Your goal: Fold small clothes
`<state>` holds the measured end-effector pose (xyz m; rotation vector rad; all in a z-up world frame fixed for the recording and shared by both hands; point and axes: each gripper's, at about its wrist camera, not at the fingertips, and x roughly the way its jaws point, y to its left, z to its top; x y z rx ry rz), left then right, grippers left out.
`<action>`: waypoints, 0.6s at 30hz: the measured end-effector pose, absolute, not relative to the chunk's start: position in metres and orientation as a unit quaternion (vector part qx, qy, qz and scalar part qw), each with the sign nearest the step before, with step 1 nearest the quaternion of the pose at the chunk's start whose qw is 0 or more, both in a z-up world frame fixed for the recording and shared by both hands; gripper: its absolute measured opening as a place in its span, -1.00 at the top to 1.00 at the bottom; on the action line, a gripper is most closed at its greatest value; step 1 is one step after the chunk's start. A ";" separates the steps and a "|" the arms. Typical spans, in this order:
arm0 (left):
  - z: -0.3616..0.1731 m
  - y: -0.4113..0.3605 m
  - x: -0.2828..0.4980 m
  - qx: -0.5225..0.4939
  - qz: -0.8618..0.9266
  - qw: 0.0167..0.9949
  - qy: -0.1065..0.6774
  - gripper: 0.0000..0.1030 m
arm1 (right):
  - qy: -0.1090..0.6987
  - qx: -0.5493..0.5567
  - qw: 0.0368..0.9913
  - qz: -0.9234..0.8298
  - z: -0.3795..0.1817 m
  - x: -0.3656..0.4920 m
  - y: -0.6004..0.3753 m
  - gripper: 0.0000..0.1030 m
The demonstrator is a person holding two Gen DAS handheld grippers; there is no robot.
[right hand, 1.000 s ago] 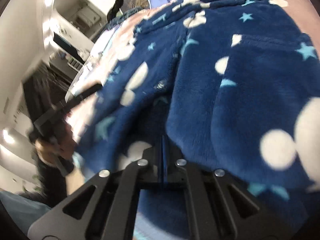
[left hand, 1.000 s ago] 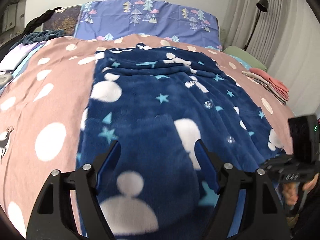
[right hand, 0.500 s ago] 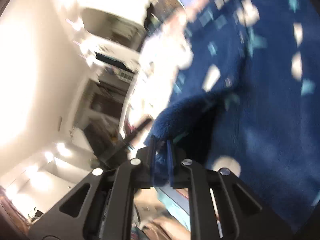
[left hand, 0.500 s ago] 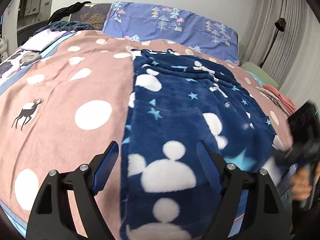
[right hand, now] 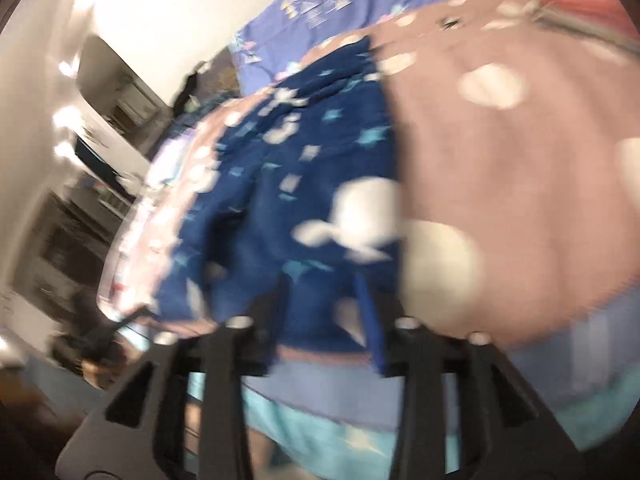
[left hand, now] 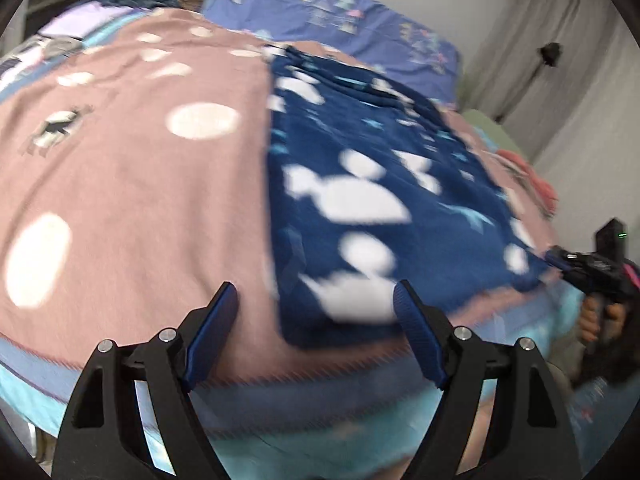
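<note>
In the left wrist view, the left gripper (left hand: 316,304) stood with its jaws wide apart, holding nothing, above the near edge of the navy fleece garment (left hand: 384,184). The garment lay spread flat on the pink dotted bedspread (left hand: 132,184). In the blurred right wrist view, the right gripper (right hand: 324,304) had its jaws apart over the garment's near hem.
</note>
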<state>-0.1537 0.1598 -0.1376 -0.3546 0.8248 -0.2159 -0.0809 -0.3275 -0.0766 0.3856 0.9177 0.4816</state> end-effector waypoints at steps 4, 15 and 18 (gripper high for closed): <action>-0.143 0.135 -0.156 -0.129 -0.121 0.901 0.396 -0.54 | 0.469 0.147 0.841 0.225 -0.100 -0.084 -0.319 -0.04; -0.078 0.144 -0.148 -0.136 -0.088 0.928 0.336 0.80 | 0.413 0.234 0.848 0.237 -0.058 -0.093 -0.352 0.88; -0.074 0.139 -0.154 -0.093 -0.063 0.928 0.355 0.93 | 0.455 0.225 0.841 0.189 -0.080 -0.090 -0.357 0.88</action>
